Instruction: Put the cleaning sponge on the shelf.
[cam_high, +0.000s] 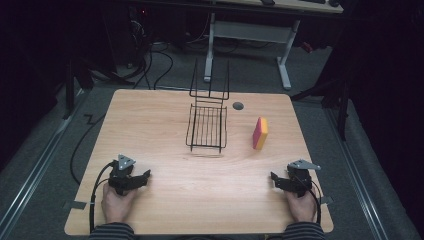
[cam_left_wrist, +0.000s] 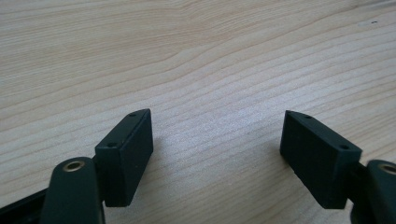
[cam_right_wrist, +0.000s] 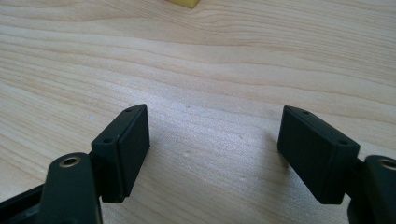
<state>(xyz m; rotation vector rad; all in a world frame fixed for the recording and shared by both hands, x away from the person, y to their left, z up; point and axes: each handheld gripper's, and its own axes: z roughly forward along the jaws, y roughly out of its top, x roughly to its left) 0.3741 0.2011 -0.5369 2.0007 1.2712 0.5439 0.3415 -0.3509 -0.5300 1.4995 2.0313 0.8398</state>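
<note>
The left gripper (cam_high: 141, 177) rests near the worktop's (cam_high: 165, 210) near-left corner, the right gripper (cam_high: 278, 181) near its near-right corner, each held by a hand coming over the near edge. Both lie low on the wood and point inward, toward each other. In the left gripper view (cam_left_wrist: 217, 135) the jaws stand wide apart with bare wood between them; nothing is held. In the right gripper view (cam_right_wrist: 212, 133) the jaws likewise stand wide apart over bare wood, holding nothing.

The sponge (cam_high: 260, 133), yellow with a pink face, stands on edge in the right half of the worktop, between centre and right edge, well apart from both grippers. Its long axis runs roughly from the near edge toward the far edge, leaning slightly right at the far end; its pink face looks toward the left edge. A yellow corner of it shows at the top of the right gripper view (cam_right_wrist: 183, 3).

The wire basket (cam_high: 207, 127) sits at mid-worktop toward the far edge, just left of the sponge and apart from it, its handle frame raised at the far side.

Open wood lies across the whole near half between the grippers, and along the left side.
</note>
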